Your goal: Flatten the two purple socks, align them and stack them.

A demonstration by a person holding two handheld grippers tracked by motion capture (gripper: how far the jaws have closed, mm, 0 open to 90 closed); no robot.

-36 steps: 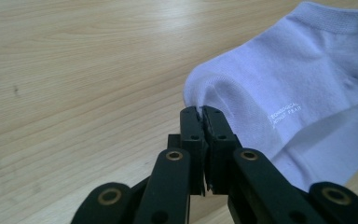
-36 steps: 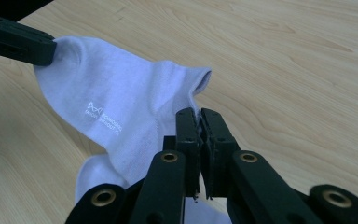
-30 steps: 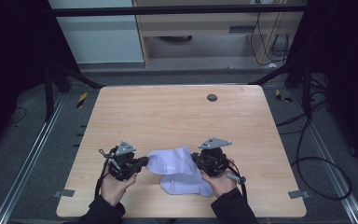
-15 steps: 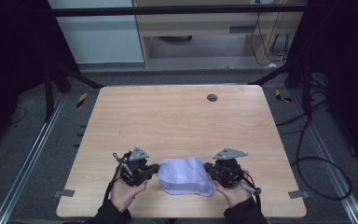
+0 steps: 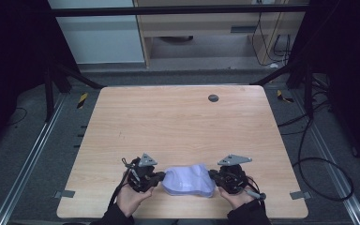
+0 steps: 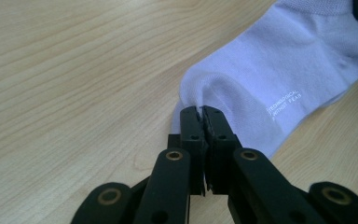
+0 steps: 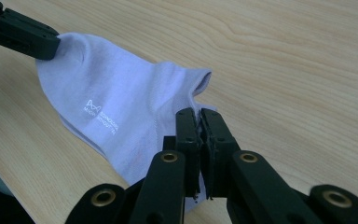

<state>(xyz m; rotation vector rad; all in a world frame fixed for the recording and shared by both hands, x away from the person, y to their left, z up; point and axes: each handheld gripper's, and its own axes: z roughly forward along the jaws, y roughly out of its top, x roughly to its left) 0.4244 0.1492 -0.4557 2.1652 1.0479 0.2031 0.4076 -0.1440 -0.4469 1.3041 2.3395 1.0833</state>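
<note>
High view, left gripper (image 5: 161, 176): jaws clenched on the left end of the sock (image 5: 189, 180), at about 7 o'clock on the table.
Left gripper view, grip: the two black jaws meet on a pinched ridge of pale lilac fabric (image 6: 279, 70); small white lettering lies toward 3 o'clock of the pinch.
High view, right gripper (image 5: 213, 175): jaws clenched on the sock's right end, at about 5 o'clock on the table.
Right gripper view, grip: jaws pressed together on the fabric's edge (image 7: 121, 116); the other gripper (image 7: 23, 32) holds the far end at 10 o'clock.
Sock, place: held between both grippers, near the table's front edge, its lower part resting on the wood.
Table (image 5: 178, 126): light wood, bare from the sock to 12 o'clock.
Round dark disc (image 5: 213, 98): near the far edge at 1 o'clock, well apart from the sock.
Containers: cannot tell of any on the table.
</note>
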